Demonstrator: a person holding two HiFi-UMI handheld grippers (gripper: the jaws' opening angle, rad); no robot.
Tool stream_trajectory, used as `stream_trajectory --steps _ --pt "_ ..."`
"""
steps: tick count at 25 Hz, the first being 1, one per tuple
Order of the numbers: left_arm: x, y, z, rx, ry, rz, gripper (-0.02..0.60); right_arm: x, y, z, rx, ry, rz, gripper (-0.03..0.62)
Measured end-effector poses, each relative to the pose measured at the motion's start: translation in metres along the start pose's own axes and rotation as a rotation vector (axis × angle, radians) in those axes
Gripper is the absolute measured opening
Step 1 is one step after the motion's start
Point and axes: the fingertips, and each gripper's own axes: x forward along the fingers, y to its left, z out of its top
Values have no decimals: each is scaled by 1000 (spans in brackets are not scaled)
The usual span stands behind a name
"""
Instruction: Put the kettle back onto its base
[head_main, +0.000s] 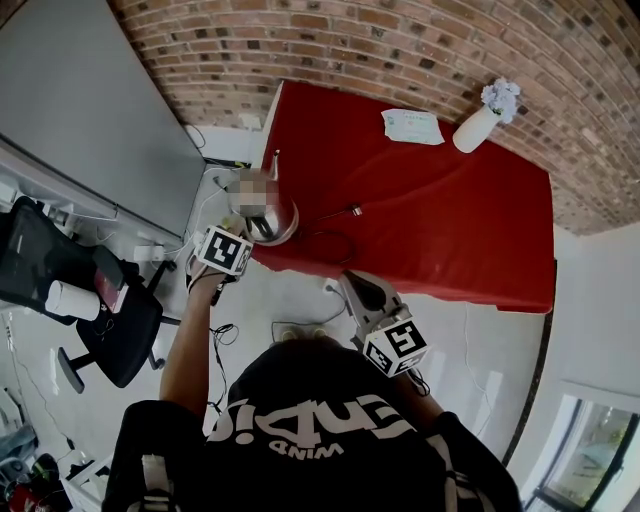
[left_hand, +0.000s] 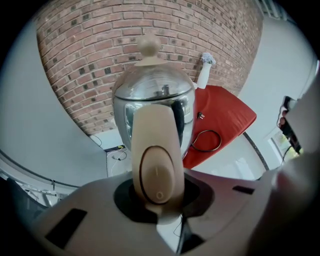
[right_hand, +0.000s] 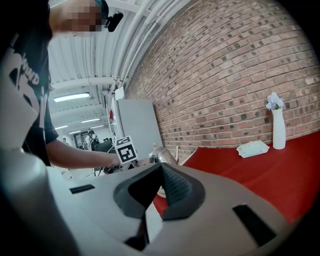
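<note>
A shiny steel kettle (head_main: 274, 222) with a beige lid knob hangs over the near left corner of the red table (head_main: 440, 220). My left gripper (head_main: 238, 240) is shut on its beige handle (left_hand: 156, 150), just above the oval on/off switch, and points steeply down. In the left gripper view the kettle body (left_hand: 152, 95) fills the centre, and the left gripper (left_hand: 157, 202) grips the handle's lower end. I cannot make out the base under the kettle. The right gripper (head_main: 352, 280) hovers off the table's front edge, shut and empty, its pads (right_hand: 172, 187) meeting; the kettle (right_hand: 160, 156) shows beyond them.
A black power cord (head_main: 335, 240) loops on the table just right of the kettle. A white vase with flowers (head_main: 482, 122) and a folded paper (head_main: 412, 125) stand at the far side by the brick wall. An office chair (head_main: 105, 310) and a grey board (head_main: 90, 120) stand left.
</note>
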Motion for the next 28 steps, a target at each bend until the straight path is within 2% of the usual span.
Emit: stream_trajectory --steps 4,10,14,22,28 --pt "3 0 3 1 9 -8 63 -1 -3 -1 2 2 -4 20" --pt "4 -3 5 53 38 7 63 -2 -4 -2 5 3 -6 21" --pt "7 2 15 95 8 46 63 -4 -5 -1 8 -1 -9 20" --pt "9 0 9 108 54 51 64 -9 -8 -5 14 5 -21 21" --pt "10 -1 12 122 42 54 67 -12 -7 -6 15 2 -19 21"
